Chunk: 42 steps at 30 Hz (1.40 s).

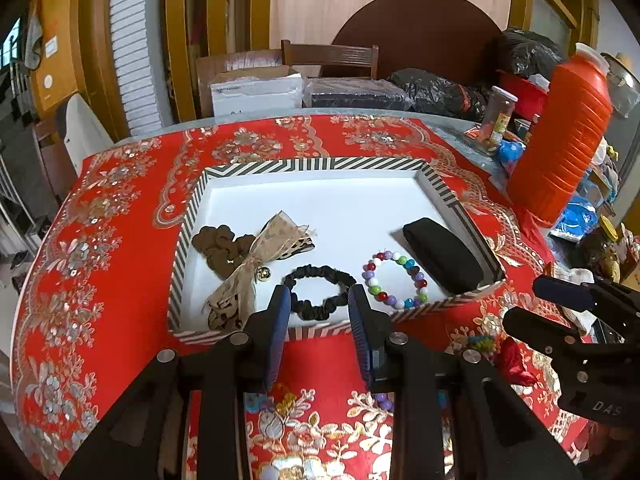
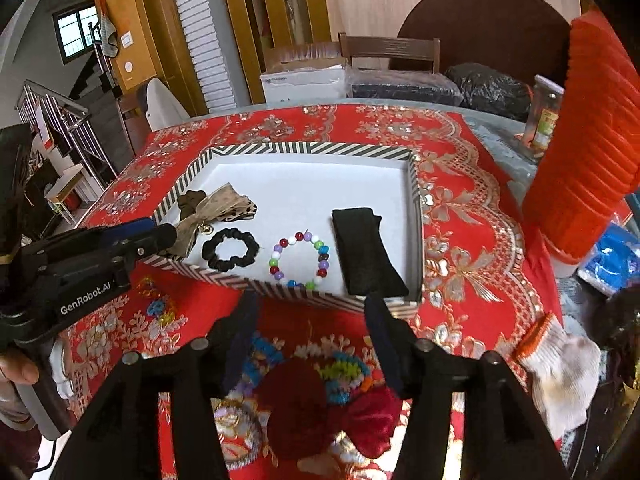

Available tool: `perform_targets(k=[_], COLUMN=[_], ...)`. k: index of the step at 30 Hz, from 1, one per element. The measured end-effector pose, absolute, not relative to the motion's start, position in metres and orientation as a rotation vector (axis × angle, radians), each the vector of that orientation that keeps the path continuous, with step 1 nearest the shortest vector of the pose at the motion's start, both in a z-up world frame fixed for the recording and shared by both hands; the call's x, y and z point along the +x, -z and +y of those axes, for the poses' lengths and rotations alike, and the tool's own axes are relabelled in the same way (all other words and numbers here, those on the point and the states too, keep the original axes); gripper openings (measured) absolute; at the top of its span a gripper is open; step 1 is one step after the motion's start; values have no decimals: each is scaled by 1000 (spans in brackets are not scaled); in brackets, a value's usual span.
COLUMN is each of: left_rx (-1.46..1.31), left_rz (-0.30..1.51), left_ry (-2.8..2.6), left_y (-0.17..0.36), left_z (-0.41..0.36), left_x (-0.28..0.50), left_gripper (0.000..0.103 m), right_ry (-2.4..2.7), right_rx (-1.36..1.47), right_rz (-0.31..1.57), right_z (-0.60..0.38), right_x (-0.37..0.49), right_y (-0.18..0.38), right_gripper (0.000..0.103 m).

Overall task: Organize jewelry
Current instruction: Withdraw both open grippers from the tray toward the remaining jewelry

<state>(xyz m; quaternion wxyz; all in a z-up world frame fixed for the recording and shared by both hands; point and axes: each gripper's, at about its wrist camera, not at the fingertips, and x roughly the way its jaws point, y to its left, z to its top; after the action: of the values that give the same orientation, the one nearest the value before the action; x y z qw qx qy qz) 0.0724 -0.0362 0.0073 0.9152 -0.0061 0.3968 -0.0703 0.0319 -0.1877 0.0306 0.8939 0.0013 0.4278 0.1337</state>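
Observation:
A striped tray on the red cloth holds a brown scrunchie, a beige ribbon bow with a bell, a black scrunchie, a coloured bead bracelet and a folded black band. My left gripper hangs open over the tray's near edge with nothing between its pads; the black scrunchie lies flat beyond it. In the right wrist view my right gripper stands open and empty above a red velvet bow and a crocheted piece on the cloth, short of the tray.
A tall ribbed orange container and a glass jar stand right of the tray. A white glove lies at the right edge. Small coloured pieces lie on the cloth near the left gripper. Boxes and chairs crowd the far side.

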Motion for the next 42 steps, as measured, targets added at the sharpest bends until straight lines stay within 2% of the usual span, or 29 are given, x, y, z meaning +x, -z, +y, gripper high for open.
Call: perform_targets(k=[4,20,37,42], left_rx=[-1,-7,-268,-256], left_rz=[809,812,962,993], left_ry=[142,138,120,124], left_y=[-10,-10,21,33], left_z=[-38,-28,50,50], left_x=[61,29,36,39], left_gripper=[27,27,27,27], right_ry=[-272,-247,-313,-326], right_rx=[19,16,2,-2], right_rz=[876,885,935,967], right_z=[-193,-205,-205,-206], right_x=[19,-16,-19,-19], right_y=[-36,-37,-13,-1], right_gripper=[63,64,64,64])
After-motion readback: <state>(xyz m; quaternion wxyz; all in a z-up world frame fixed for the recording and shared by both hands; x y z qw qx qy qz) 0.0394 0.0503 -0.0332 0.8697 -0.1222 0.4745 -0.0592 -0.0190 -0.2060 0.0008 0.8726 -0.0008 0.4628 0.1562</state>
